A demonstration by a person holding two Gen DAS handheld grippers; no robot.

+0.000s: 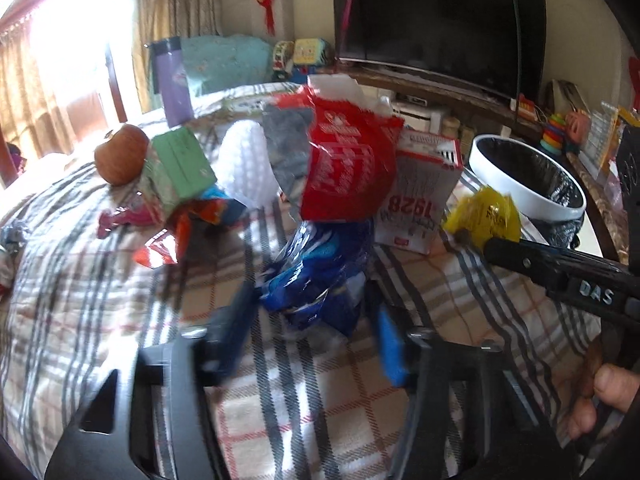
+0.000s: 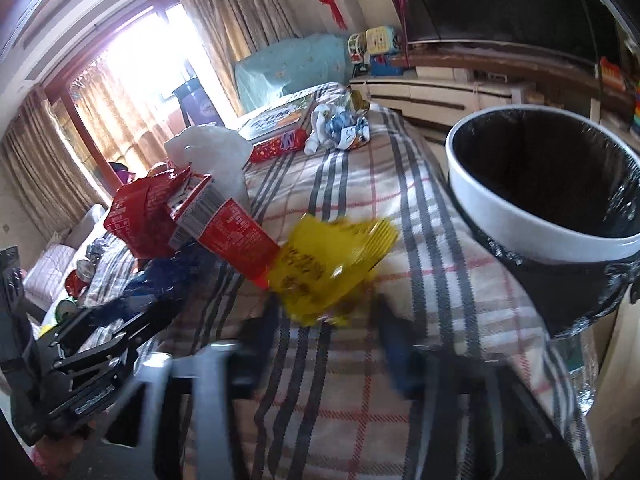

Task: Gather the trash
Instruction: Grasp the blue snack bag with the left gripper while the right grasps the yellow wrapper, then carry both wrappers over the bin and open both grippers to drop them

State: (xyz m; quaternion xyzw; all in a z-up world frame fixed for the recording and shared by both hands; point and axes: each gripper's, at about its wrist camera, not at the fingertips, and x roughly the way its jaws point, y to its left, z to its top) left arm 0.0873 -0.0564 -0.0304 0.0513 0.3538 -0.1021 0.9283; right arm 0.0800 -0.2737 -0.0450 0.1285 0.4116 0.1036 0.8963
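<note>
My left gripper (image 1: 312,300) is shut on a crumpled blue wrapper (image 1: 320,268), held above the plaid cloth (image 1: 320,392). My right gripper (image 2: 326,312) is shut on a yellow wrapper (image 2: 332,260), which also shows in the left wrist view (image 1: 486,212). It hangs just left of a white bin with a black liner (image 2: 520,216), seen too in the left wrist view (image 1: 528,184). Behind the blue wrapper lie a red bag (image 1: 344,168), a red-and-white carton (image 1: 420,192), a green box (image 1: 180,164) and an orange wrapper (image 1: 168,244).
A purple bottle (image 1: 174,80) and a brown round object (image 1: 120,154) stand at the far left. A white plastic bag (image 2: 212,156), a red tube (image 2: 280,144) and crumpled blue-white packaging (image 2: 340,128) lie further back. A TV (image 1: 440,24) sits on a shelf behind.
</note>
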